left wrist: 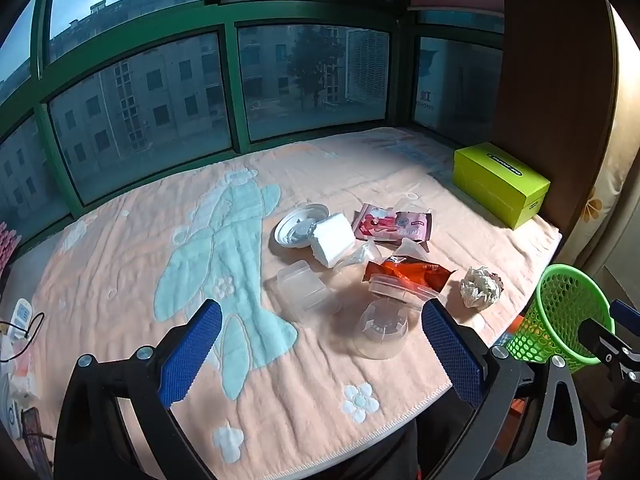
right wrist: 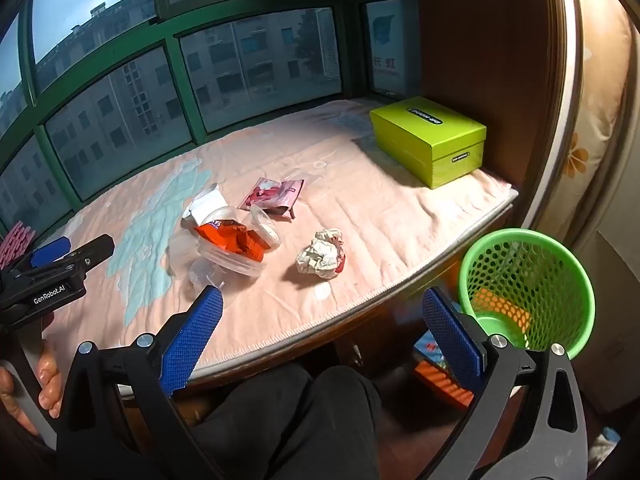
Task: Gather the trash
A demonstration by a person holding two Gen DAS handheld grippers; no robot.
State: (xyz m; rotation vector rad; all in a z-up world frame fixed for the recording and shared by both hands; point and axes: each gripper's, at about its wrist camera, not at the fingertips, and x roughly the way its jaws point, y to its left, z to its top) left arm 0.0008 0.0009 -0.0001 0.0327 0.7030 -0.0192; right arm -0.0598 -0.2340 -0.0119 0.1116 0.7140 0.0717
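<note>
Green-framed windows back a table under a peach towel (left wrist: 120,264). Lime box (right wrist: 430,140) far right, green mesh basket (right wrist: 528,284) off the edge. Trash mid-table: clear tubs (left wrist: 384,320), orange wrapper (right wrist: 236,240), crumpled paper ball (right wrist: 322,258). Left gripper (left wrist: 320,356) and right gripper (right wrist: 320,336) both spread wide, empty.

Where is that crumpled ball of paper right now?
The crumpled paper ball lies on the peach towel, right of the orange wrapper and near the table edge beside the green basket.
</note>
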